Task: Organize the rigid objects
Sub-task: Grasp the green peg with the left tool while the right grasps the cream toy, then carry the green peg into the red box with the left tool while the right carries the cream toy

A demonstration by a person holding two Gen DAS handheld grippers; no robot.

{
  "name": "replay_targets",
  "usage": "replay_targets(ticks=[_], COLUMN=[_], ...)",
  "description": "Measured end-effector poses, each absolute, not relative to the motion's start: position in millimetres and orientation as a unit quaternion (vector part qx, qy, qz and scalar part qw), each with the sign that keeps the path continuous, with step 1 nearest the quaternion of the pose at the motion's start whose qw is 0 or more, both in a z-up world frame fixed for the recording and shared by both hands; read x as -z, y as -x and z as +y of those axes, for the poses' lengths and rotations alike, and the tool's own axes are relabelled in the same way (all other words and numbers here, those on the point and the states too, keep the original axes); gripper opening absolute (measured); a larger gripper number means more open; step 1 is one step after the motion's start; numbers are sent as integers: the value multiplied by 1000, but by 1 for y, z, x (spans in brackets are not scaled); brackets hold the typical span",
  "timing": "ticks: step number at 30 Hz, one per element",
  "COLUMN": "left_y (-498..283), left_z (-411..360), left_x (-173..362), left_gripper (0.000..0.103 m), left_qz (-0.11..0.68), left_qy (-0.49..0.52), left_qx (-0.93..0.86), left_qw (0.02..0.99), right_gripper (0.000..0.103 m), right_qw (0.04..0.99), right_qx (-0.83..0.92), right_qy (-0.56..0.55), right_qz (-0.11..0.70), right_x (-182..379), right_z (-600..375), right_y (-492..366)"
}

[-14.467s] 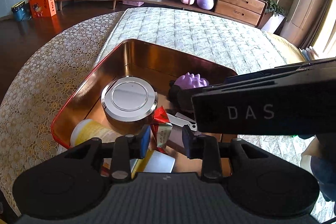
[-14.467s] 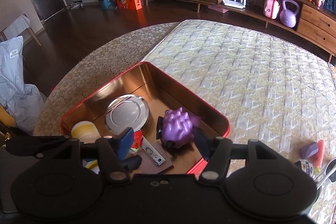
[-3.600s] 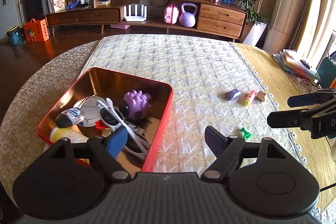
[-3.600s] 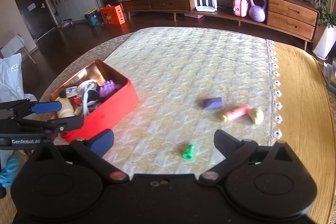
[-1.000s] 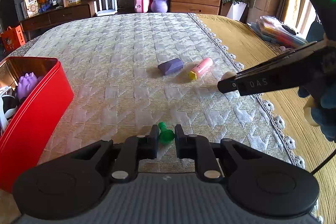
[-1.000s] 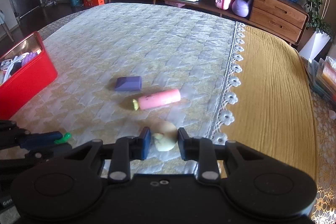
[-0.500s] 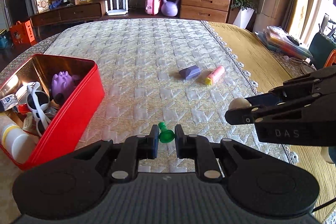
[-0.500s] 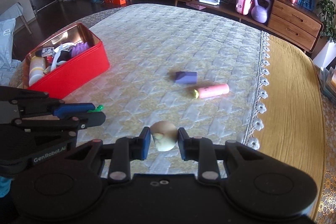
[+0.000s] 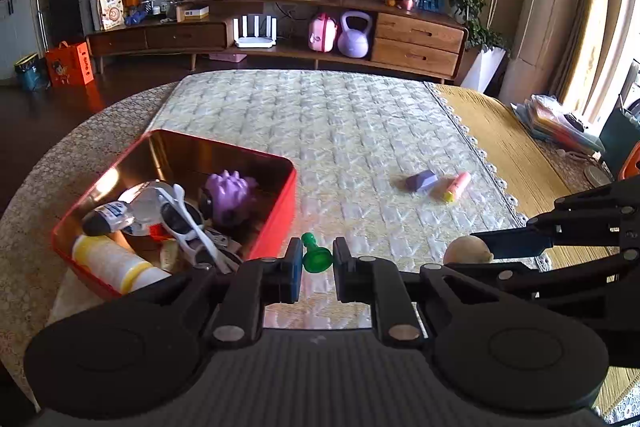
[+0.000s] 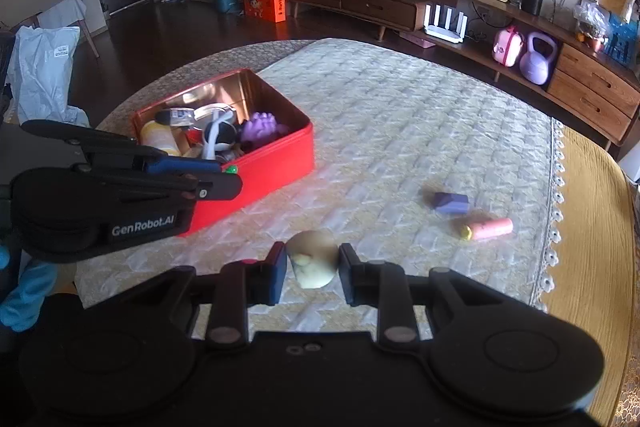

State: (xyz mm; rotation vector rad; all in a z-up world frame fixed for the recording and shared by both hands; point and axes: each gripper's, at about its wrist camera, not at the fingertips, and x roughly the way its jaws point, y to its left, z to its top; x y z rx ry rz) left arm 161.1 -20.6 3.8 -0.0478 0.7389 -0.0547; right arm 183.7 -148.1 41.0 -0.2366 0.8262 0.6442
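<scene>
My left gripper (image 9: 316, 261) is shut on a small green peg (image 9: 314, 255), held above the cloth just right of the red tin box (image 9: 280, 223). My right gripper (image 10: 312, 265) is shut on a cream egg-shaped piece (image 10: 311, 259), lifted off the cloth. In the left wrist view that cream piece (image 9: 467, 251) shows at the right gripper's tips. From the right wrist view the left gripper (image 10: 224, 175) hangs at the near wall of the red box (image 10: 276, 163). A purple block (image 10: 451, 203) and a pink tube (image 10: 486, 228) lie on the cloth to the right.
The box holds a purple spiky toy (image 9: 230, 193), white sunglasses (image 9: 184, 217), a white and yellow bottle (image 9: 112, 263) and other items. A long wooden sideboard (image 9: 280, 35) stands beyond the round table. A hand in a blue glove (image 10: 24, 291) shows at the left.
Both grippers have lifted and swung left toward the red box, each carrying its piece. The box now fills more of both views; the purple block and pink tube lie farther off.
</scene>
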Motion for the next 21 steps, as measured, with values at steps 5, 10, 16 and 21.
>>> replay_targets(ticks=[5, 10, 16, 21], left_y=[-152, -150, -155, -167], left_z=[10, 38, 74, 103], left_x=[-16, -23, -24, -21], left_gripper=[15, 15, 15, 15], left_qz=[350, 345, 345, 349], left_qy=[27, 29, 41, 51], left_qx=[13, -4, -27, -45], left_qw=[936, 938, 937, 935], right_gripper=[26, 26, 26, 26], right_qw=[857, 856, 860, 863], right_qx=[-325, -338, -336, -331], right_qy=[123, 125, 120, 121], right_qz=[381, 371, 364, 361], right_x=[-52, -60, -60, -57], right_z=[-120, -96, -72, -54], right_y=[-175, -172, -178, -187])
